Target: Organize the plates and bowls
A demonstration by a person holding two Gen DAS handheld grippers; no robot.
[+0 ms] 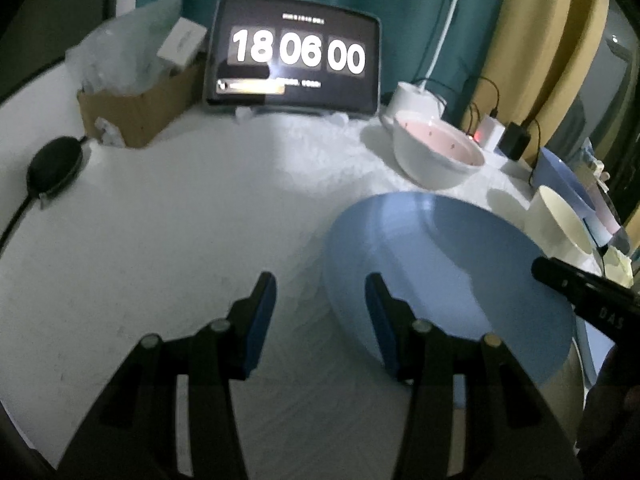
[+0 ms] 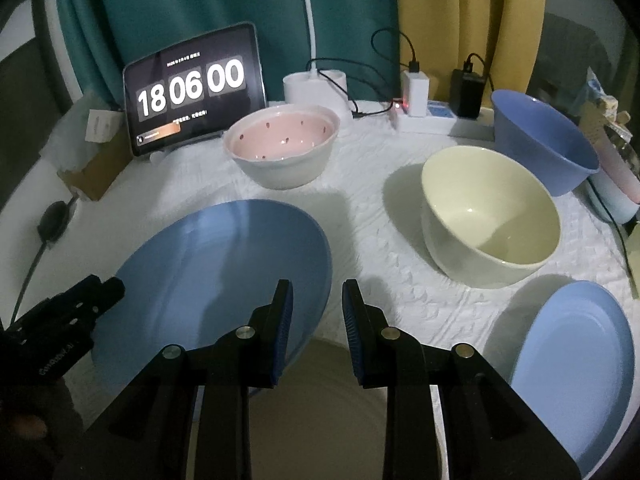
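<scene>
Both grippers are empty. The left gripper (image 1: 320, 312) is spread wide, hovering over the white tablecloth (image 1: 180, 240) with one finger overlapping the near edge of the big blue plate (image 1: 448, 276). The right gripper (image 2: 317, 320) sits narrower, fingers apart, just at that same plate's (image 2: 216, 280) right rim. Behind it — pink-lined bowl (image 2: 282, 146), cream bowl (image 2: 490, 216), blue bowl (image 2: 544, 140). A second blue plate (image 2: 576, 364) lies off to the right, and the tablet clock (image 2: 192, 88) reads 18 06 00.

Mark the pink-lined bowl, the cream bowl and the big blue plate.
pink-lined bowl (image 2: 284, 136): right wrist view, on the pink inner wall with dark specks.
cream bowl (image 2: 492, 216): right wrist view, on the pale inner wall.
big blue plate (image 2: 216, 264): right wrist view, on the flat centre, left of the jaws.
</scene>
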